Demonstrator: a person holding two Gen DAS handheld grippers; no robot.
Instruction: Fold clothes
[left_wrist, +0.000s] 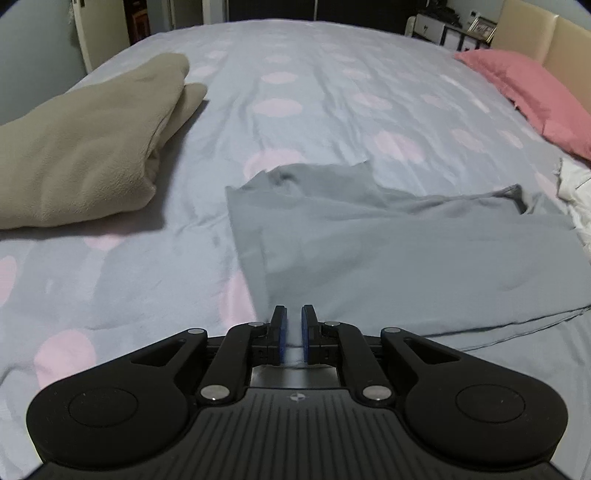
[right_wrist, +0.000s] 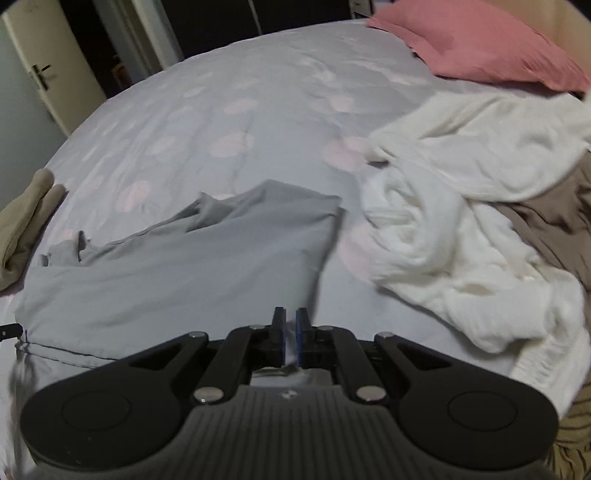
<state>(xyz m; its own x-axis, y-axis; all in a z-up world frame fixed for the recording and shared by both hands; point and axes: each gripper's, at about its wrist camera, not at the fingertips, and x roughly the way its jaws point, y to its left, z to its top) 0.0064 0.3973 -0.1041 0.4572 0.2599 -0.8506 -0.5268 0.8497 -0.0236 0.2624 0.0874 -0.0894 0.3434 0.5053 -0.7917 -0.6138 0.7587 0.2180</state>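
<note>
Grey garment (left_wrist: 406, 254): thin, smooth fabric lying partly folded on the bed (left_wrist: 295, 92), its far part rumpled into soft ridges, a stitched hem along the near edge.
Position: the middle of the near side of the bed, between the beige stack and the white heap.
Left gripper (left_wrist: 294, 332): black fingers with blue pads drawn nearly together; a strip of grey cloth runs between them at the garment's near edge.
Right gripper (right_wrist: 290, 334): fingers likewise almost closed, grey fabric pinched between the blue pads at the near edge.
Bed cover: pale grey-blue sheet with faded pink round spots, lightly creased.
Beige folded fabric (left_wrist: 81, 147): thick, fleecy, stacked in rounded layers to the left.
White garment (right_wrist: 461, 221): fluffy, crumpled heap to the right, lying over brown cloth (right_wrist: 554, 214).
Pink pillow (right_wrist: 480, 44): matte, plump, at the far right corner.
</note>
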